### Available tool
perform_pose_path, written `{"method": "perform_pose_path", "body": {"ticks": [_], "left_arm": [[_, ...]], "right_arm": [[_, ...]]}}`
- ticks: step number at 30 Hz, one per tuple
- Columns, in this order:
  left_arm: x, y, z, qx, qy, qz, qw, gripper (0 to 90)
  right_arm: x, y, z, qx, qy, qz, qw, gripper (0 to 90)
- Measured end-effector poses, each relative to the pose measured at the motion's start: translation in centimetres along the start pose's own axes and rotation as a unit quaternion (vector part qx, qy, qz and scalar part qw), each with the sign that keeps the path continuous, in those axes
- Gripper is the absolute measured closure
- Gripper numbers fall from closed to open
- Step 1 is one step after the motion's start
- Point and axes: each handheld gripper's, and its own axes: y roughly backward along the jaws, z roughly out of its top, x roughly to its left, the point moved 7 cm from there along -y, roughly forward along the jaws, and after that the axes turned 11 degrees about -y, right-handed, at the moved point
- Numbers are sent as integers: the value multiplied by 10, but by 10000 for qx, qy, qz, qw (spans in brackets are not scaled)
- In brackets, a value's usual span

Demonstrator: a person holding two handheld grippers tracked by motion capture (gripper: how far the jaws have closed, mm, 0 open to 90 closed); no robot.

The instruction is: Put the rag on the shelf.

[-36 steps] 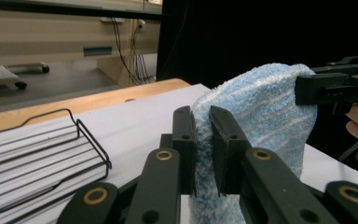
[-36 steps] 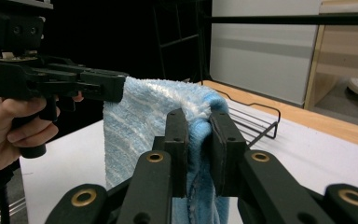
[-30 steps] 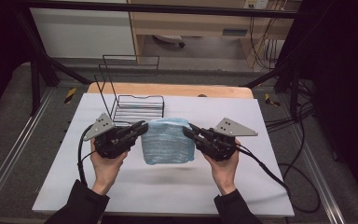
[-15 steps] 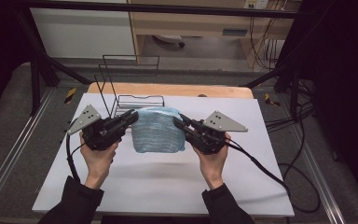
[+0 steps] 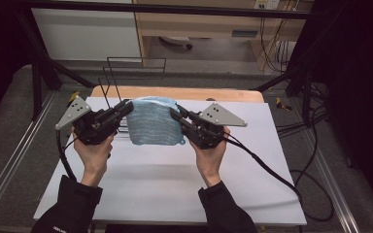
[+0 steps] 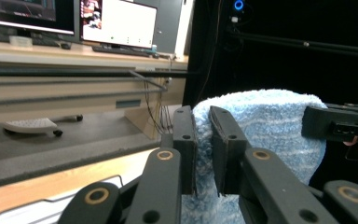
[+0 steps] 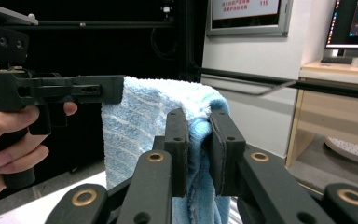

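I have the light blue terry towel (image 5: 153, 122) lifted off the white table (image 5: 175, 194), hanging over its far edge just in front of the wire rack (image 5: 111, 82). My left gripper (image 5: 119, 112) is clenched on the towel's upper left corner, and my right gripper (image 5: 177, 115) is pinching the upper right corner. It looks soft and light and will sag, so I judge the top corners the best hold. Both hands (image 5: 94, 153) sit palm-up under their grippers, forearms entering from the near edge, jaws angled inward toward each other.
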Motion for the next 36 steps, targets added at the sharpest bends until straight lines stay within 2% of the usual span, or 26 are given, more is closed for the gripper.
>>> {"method": "perform_pose_path", "body": {"ticks": [5,20,24,36], "left_arm": [[7,1,9,-145,69,65,9998,808],[30,0,32,-332,76,293,9990,809],[38,-1,39,-392,154,345,9985,809],[54,2,68,-604,68,490,9969,810]], "right_arm": [[4,-8,8,-78,62,-14,9999,791],[10,-32,34,-249,177,-4,9995,791],[9,-39,41,-263,167,-22,9995,792],[13,-57,69,-423,196,26,9989,792]]}}
